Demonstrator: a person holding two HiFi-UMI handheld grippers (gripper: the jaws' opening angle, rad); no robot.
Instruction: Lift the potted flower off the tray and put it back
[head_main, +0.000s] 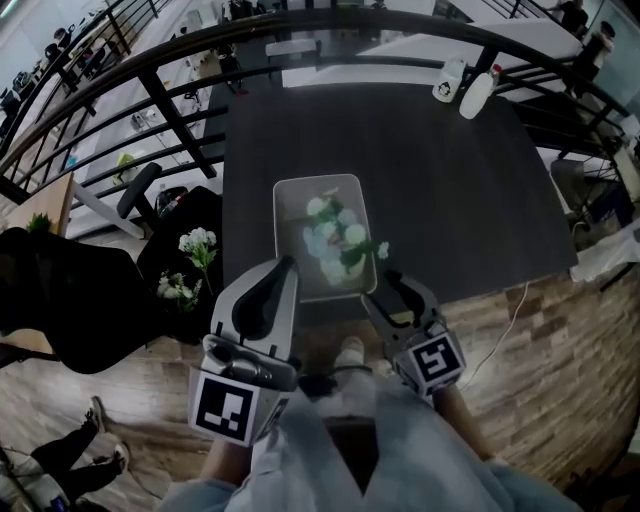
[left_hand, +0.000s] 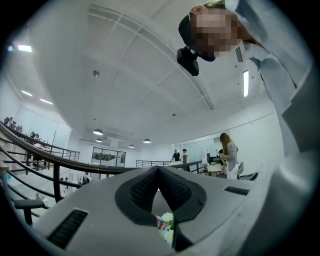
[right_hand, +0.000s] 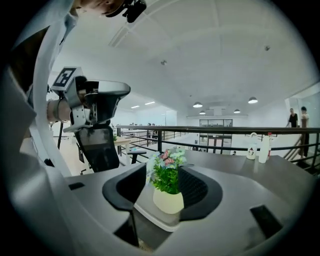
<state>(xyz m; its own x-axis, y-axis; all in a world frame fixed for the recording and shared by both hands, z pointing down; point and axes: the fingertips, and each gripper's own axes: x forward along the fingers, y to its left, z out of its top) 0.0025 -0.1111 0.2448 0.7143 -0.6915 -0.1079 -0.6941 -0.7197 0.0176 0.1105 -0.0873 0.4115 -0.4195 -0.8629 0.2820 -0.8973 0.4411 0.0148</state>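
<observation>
The potted flower (head_main: 338, 245), a white pot with green leaves and pale blooms, stands in the grey tray (head_main: 288, 200) on the dark table (head_main: 450, 190). My right gripper (head_main: 386, 287) is open near the tray's front right corner. In the right gripper view the pot (right_hand: 168, 201) appears in the gap between the two pads, apart from both, on the tray (right_hand: 150, 214). My left gripper (head_main: 283, 268) is shut at the tray's front left and holds nothing. Its view faces up and level, with a bit of the blooms (left_hand: 166, 226) below the closed tips.
Two white bottles (head_main: 450, 80) (head_main: 477, 95) stand at the table's far edge by a black railing (head_main: 300, 30). A black office chair (head_main: 140, 195) and another flowering plant (head_main: 195, 245) sit left of the table. A white cable (head_main: 505, 330) hangs off the front right corner.
</observation>
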